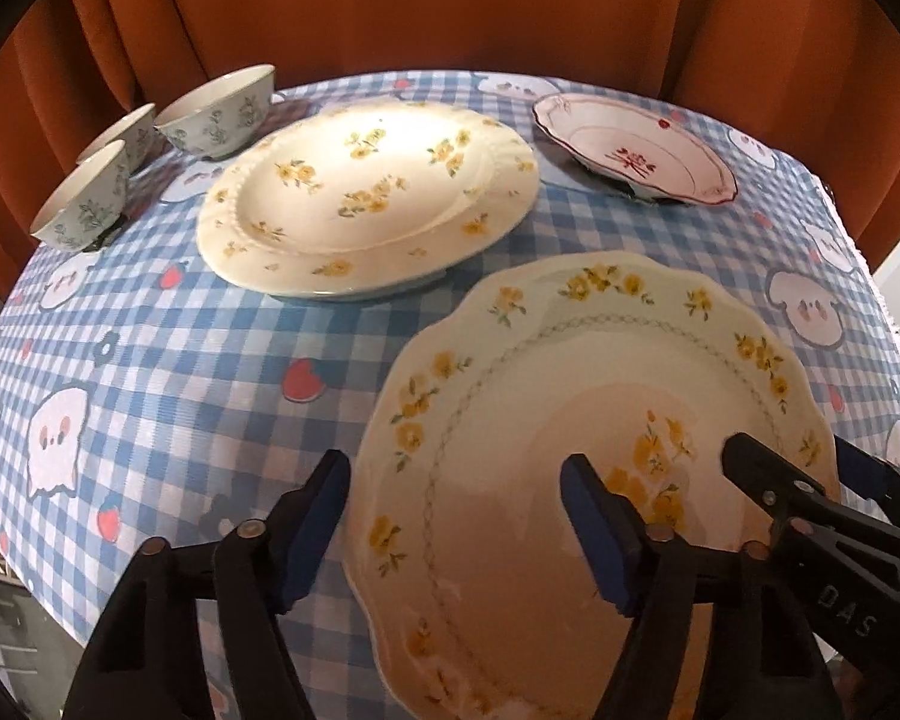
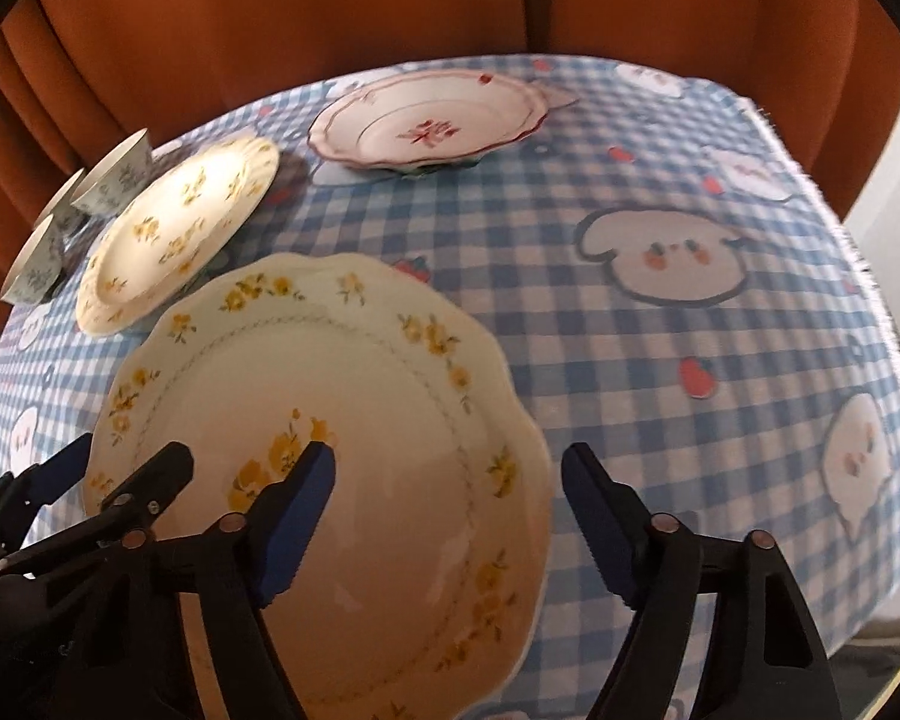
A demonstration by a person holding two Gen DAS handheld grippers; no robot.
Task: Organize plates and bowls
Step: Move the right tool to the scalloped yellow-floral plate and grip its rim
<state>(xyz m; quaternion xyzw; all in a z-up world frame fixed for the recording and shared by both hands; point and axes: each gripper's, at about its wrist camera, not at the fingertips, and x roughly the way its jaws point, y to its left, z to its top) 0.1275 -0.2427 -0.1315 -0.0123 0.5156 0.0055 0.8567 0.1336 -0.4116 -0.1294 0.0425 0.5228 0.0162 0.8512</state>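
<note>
The only readable writing is "DAS", stamped on the arm of your right tool (image 1: 780, 462) where it shows at the lower right of the left wrist view.

Your left tool (image 1: 456, 516) is spread wide, one finger over the cloth, the other over the scalloped plate (image 1: 570, 420). Your right tool (image 2: 450, 510) is spread too, straddling that plate's right rim: one finger above the plate's middle, one out over the cloth. Neither pinches anything; whether a finger touches the plate, you cannot tell.

The scalloped plate lies at the near side of the counter (image 1: 180, 360). Beyond it, to the left, sits the round plate (image 1: 366, 192), a narrow strip of cloth between them. The red plate (image 2: 426, 120) sits at the far edge, apart from both. Three bowls (image 1: 216, 114) cluster at the far left edge, just beside the round plate.

Your widest open cloth lies right of the scalloped plate, running to the counter's frayed right edge, and also in the near left.
</note>
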